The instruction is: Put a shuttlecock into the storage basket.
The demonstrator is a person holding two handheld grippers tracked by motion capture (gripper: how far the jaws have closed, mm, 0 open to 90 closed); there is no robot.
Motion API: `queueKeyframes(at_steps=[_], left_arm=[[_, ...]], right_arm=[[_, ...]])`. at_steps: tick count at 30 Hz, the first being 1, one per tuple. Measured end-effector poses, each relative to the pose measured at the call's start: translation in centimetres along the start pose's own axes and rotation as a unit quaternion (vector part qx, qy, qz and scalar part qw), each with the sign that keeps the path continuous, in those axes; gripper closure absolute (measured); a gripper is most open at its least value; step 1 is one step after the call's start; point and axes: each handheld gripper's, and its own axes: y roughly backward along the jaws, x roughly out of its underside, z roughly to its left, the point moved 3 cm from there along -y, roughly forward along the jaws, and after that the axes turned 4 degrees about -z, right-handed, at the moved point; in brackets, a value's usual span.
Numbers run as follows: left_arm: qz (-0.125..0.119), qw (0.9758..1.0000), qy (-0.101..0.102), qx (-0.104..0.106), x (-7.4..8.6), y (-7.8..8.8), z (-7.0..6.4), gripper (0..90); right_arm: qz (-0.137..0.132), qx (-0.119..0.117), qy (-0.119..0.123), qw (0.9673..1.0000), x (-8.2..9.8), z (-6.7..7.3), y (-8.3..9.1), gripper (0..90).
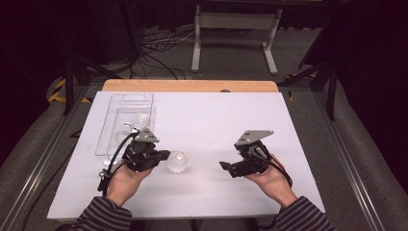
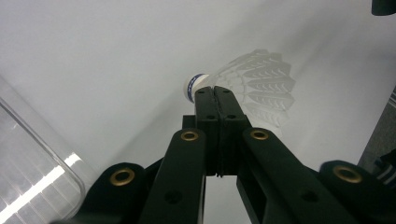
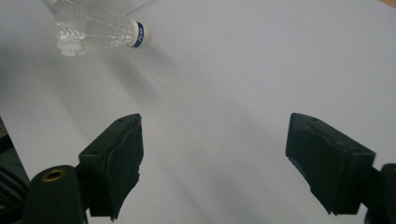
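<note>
A white shuttlecock point(image 1: 176, 162) is seen lying on its side on the white table sheet point(image 1: 216, 125), just off the tip of the left gripper point(image 1: 163, 155). In the left gripper view the two black jaws are seen pressed flat together with nothing between them; the shuttlecock point(image 2: 252, 86) lies immediately beyond their tips, cork end with its blue band nearest, skirt fanned away. Whether the tips touch the cork cannot be told.

The right gripper point(image 1: 225, 165) is held well apart from the shuttlecock, its jaws spread wide and empty. In the right gripper view the shuttlecock point(image 3: 100, 31) is seen far up and to the left, outside the gap between the jaws.

A clear plastic tray point(image 1: 126, 103) with more shuttlecocks point(image 1: 134, 124) is noted behind the left gripper.

Handling, as judged: the item is expected to be very light and easily nudged or rolled. The skirt is thin and crushable; the cork base is firmer and is judged the better place for a grip, taken gently across the banded end.
</note>
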Motion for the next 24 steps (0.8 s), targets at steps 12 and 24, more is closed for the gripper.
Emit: queueKeyframes(at_steps=[12,24], left_arm=[[-0.01,0.9999,-0.001,-0.002,0.1,0.8,0.3,90.0],[-0.018,0.9998,0.008,-0.003,0.3,1.6,0.7,90.0]], right_arm=[[-0.026,0.02,-0.023,0.9992,2.0,-1.1,1.2,17.5],[-0.053,0.027,-0.048,0.9971,3.7,-2.0,2.1,15.8]])
